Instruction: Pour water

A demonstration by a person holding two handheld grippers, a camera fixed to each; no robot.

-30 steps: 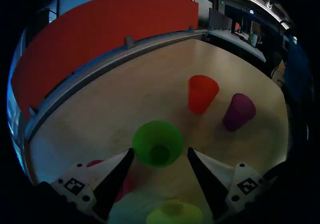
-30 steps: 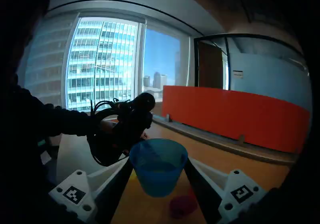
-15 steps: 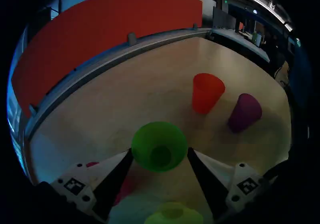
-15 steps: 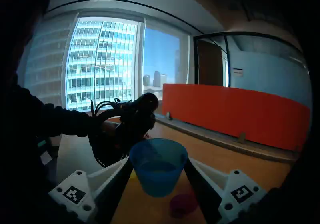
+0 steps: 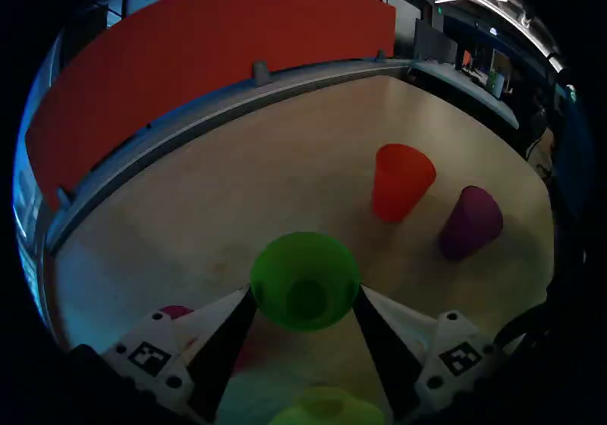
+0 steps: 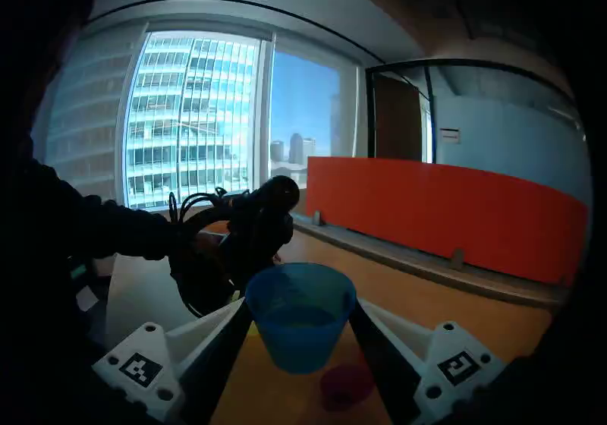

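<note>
Left gripper view: the left gripper (image 5: 303, 292) is hanging over a pale wooden counter (image 5: 250, 167), its jaws grasping a green cup (image 5: 305, 269) by the sides. The cup is upright, mouth open toward the camera, and looks empty. A red cup (image 5: 400, 181) is standing at two o'clock from it, with a purple cup (image 5: 470, 222) just beside that one, further right. A yellow-green cup (image 5: 326, 411) is peeking in at six o'clock.

Right gripper view: a dark sleeve (image 6: 91, 228) is reaching in from nine o'clock. The right gripper (image 6: 300, 307) is clenching a blue cup (image 6: 300, 326) between its jaws, holding it level and clear of the counter, with water inside. A pink cup (image 6: 345, 385) is sitting on the counter at six o'clock, below it.

The step in hand looks like lining up the two held cups before pouring. The next move is calling for the blue cup's rim to come over the green cup's mouth, then a slow tilt.

Compared with a second ago, the red and purple cups are sliding toward three o'clock in the left gripper view, so that gripper is drifting. The blue cup is staying level.
</note>
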